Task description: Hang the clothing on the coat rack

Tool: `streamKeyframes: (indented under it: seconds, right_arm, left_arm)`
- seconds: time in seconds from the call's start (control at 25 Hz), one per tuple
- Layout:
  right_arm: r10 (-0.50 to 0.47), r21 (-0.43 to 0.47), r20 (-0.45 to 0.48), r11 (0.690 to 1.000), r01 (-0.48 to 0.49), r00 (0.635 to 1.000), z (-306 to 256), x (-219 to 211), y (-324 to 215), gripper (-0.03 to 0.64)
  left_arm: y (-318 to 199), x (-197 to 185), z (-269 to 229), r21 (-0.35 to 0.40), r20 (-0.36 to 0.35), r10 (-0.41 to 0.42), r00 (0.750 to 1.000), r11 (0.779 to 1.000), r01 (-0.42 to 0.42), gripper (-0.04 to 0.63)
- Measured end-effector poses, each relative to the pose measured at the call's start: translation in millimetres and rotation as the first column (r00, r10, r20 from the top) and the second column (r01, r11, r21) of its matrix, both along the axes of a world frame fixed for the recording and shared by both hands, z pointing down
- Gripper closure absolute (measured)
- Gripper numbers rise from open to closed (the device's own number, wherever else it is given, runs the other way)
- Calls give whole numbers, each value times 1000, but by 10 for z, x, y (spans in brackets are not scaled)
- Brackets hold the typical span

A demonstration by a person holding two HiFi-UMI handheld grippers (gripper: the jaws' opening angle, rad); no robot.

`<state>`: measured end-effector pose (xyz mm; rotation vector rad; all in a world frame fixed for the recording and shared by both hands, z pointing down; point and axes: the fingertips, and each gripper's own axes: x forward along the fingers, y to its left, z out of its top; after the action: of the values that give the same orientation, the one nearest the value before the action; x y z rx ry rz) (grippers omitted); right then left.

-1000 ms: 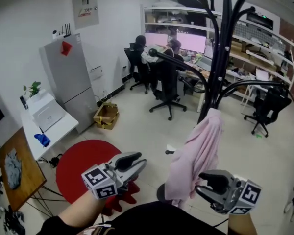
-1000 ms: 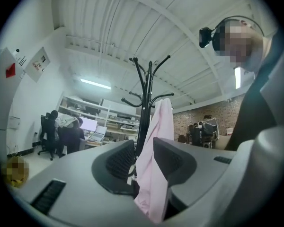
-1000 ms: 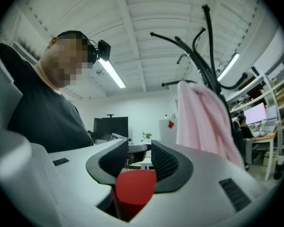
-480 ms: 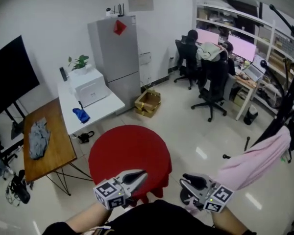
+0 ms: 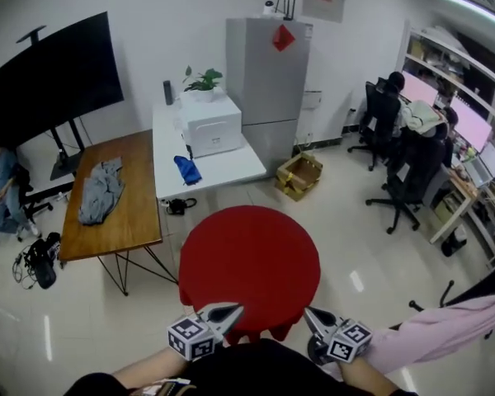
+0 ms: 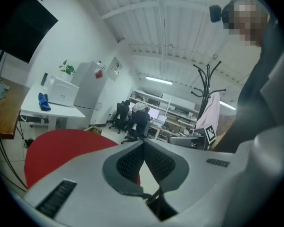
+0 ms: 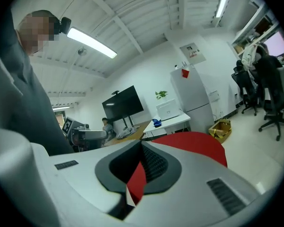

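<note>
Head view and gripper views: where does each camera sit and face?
Head view: on the head, facing down at the red table; forearms show.
Left gripper view: on the left gripper, past shut jaws toward the coat rack; torso right.
Right gripper view: on the right gripper, toward the black screen; torso left.
All share the red table.

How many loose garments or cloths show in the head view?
3: a grey garment on the wooden table, a blue cloth on the white table, a pink garment at the lower right edge. Others may be hidden.
</note>
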<state>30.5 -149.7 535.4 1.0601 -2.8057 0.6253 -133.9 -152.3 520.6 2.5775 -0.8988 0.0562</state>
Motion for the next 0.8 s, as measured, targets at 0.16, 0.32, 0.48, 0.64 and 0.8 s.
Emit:
streamKeyframes:
  seconds: [0.16, 0.32, 0.48, 0.64, 0.8]
  right_arm:
    - [-61, -6, -35, 998, 61, 998, 72, -115, 8, 617]
    - [-74, -10, -26, 997, 74, 997, 73, -87, -4, 617]
    - [-92, -4, -26, 996, 92, 995, 36, -103, -8, 617]
    - [-101, 1, -25, 995, 101, 995, 30, -109, 24, 617]
    - [-108, 9, -35, 994, 108, 994, -1, -133, 31, 617]
  left_arm:
    - [53, 37, 27, -16, 32, 15, 999, 1000, -14, 595]
    - [70, 36, 52, -26, 21, 7, 1000, 1000, -6, 595]
    - [62, 23, 61, -38, 4, 0, 1000, 999, 0, 595]
    - [71, 49, 61, -36, 3, 9, 1000, 999, -9, 595]
    - [69, 36, 46, -32, -1, 12, 1000, 999, -12, 595]
